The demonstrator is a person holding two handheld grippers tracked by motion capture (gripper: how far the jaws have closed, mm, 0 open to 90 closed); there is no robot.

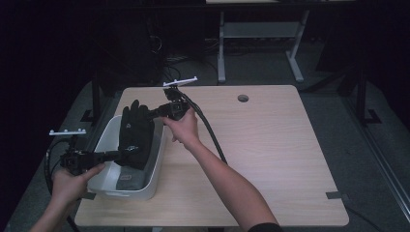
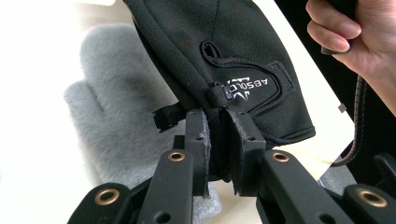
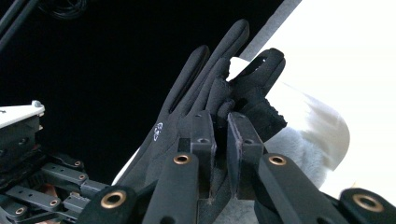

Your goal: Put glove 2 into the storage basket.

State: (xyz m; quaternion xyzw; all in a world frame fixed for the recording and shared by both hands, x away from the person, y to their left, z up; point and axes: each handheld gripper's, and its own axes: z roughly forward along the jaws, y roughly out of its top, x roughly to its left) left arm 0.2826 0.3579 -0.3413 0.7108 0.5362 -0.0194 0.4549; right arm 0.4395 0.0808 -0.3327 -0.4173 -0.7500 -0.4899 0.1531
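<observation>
A black glove [image 1: 135,133] with a white logo hangs stretched over a white bin [image 1: 109,186] at the table's left side. My left gripper [image 1: 120,154] comes in from the lower left and is shut on the glove's cuff edge [image 2: 224,42], close to the logo patch. From the right, my right gripper [image 1: 153,114] is shut on the glove [image 3: 187,102] near the base of its fingers, which point up and away. Below the glove, inside the bin, lies a grey fluffy mitten [image 2: 107,107], which shows again as the pale mitten [image 3: 303,140] behind my right jaws.
The wooden table [image 1: 270,154] has a round cable hole [image 1: 243,98] at the back. A black cable [image 1: 208,128] trails from my right gripper across the table. A small piece of tape [image 1: 333,195] sits at the front right edge. A desk frame [image 1: 261,43] stands behind.
</observation>
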